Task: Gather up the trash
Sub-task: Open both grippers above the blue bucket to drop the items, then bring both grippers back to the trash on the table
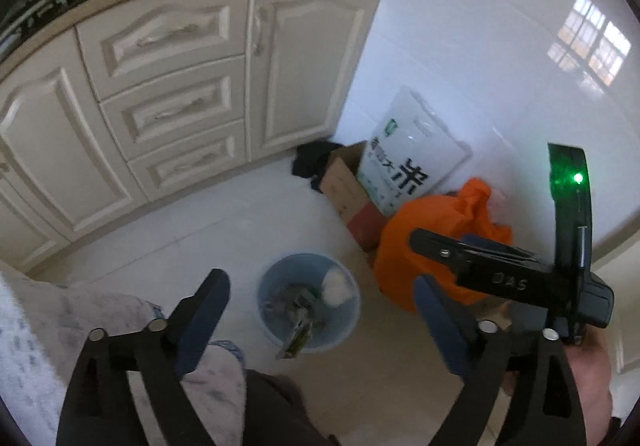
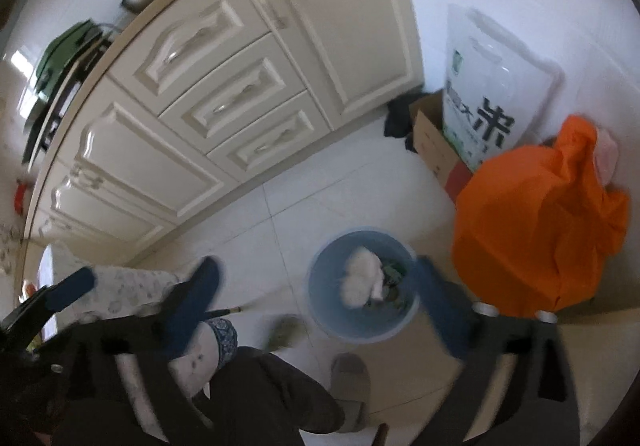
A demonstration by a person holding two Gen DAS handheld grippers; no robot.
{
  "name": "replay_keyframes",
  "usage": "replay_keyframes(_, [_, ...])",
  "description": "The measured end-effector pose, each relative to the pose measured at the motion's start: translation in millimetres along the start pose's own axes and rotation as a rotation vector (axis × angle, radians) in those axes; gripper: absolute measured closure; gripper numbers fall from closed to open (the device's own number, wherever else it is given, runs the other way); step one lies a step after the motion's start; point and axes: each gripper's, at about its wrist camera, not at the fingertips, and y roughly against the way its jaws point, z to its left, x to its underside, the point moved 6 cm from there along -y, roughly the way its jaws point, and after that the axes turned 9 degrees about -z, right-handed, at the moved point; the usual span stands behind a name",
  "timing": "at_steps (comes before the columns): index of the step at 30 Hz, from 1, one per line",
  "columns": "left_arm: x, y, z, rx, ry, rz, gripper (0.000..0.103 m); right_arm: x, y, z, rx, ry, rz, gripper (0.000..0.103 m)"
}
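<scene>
A blue waste bin (image 1: 266,286) stands on the white floor tiles. Inside lie a crumpled white paper (image 1: 338,284) and several dark wrappers. A greenish wrapper (image 1: 298,338) hangs at the bin's near rim. My left gripper (image 1: 320,310) is above the bin, open, with nothing between its pads. In the right wrist view my right gripper (image 2: 316,306) is open and empty over the same bin (image 2: 360,330), with the white paper (image 2: 360,278) inside. A blurred greenish scrap (image 2: 286,330) is just left of the bin; I cannot tell whether it is falling or lying there.
Cream cabinets (image 1: 180,86) run along the left and back. An orange bag (image 1: 420,230), a cardboard box (image 1: 344,190) holding a white rice sack (image 1: 408,150) and a dark cloth (image 1: 312,158) crowd the corner. A person's dark trouser leg (image 2: 272,398) and slipper (image 2: 352,374) are close by.
</scene>
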Motion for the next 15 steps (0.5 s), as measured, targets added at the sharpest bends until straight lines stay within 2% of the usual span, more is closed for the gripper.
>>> replay_keyframes(6, [6,32,-1,-0.06,0.002,-0.067,0.002,5,3,-7,0.028,-0.021,0.011,0.0])
replay_keyframes(15, [27,82,8,-0.075,0.031,-0.135,0.001,2,20,16,0.006,0.01,-0.011,0.0])
